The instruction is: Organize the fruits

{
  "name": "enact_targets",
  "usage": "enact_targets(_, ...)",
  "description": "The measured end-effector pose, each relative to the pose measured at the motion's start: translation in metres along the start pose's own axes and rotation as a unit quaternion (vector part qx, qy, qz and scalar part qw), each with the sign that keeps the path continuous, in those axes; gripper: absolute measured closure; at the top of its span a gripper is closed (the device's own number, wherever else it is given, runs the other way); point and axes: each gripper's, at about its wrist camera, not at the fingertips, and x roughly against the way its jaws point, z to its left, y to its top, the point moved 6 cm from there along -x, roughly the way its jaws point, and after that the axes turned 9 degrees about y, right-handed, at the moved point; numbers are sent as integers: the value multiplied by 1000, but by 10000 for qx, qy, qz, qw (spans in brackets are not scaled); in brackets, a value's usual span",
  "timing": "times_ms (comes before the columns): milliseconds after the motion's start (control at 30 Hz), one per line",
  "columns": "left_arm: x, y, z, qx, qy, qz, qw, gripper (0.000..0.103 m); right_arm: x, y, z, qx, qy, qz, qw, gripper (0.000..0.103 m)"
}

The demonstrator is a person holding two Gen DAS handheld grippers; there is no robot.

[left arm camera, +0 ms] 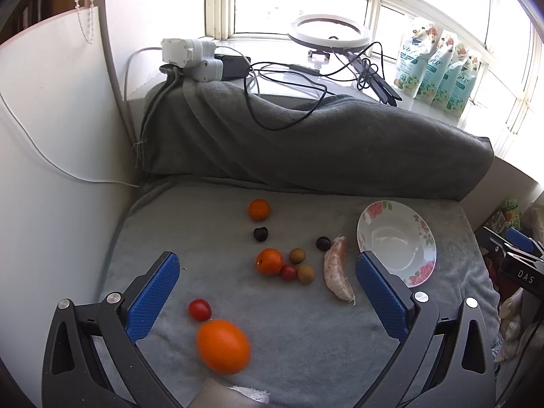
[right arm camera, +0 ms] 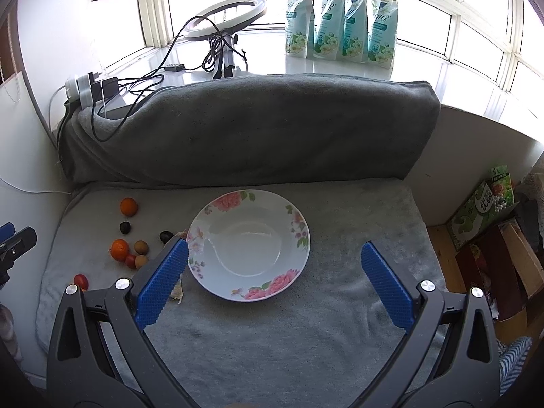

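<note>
Orange fruit (left arm camera: 223,346) low between spread left jaws

Strong daylight from window (left arm camera: 299,3), panes blown out white. Glare on windowsill (right arm camera: 333,64). Soft shadows on grey towel (right arm camera: 272,340). Heavy fisheye bending, dark corners. Nearest orange (left arm camera: 223,346) slightly blurred.

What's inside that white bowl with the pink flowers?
Nothing: the flowered white bowl is empty, its whole inside showing. All the fruit lies on the grey towel. What the bowl covers underneath is hidden.
</note>
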Motion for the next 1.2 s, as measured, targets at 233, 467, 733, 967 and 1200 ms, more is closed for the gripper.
enact_targets(233, -3, -14, 21, 228, 61, 196, 9995, 0, -10, -4, 14, 31, 389, 162, 9991, 0)
enact_targets(467, -5, -34, 41, 426, 122, 402, 9982, 0, -23, -11, 37, 213, 741, 339, 9964, 0)
enact_targets(733, -8, -54, 65, 678, 234, 608, 9956, 9, -40, -19, 64, 430, 1183, 565, 9904, 5)
enact_targets(967, -15, -69, 75, 805, 200, 807, 9933, 16, -55, -26, 86, 616, 1523, 759, 9835, 13)
enact_targets(1200, -26, -88, 79, 1058, -26, 1117, 9881, 20, -71, -35, 105, 743, 1914, 1067, 9729, 23)
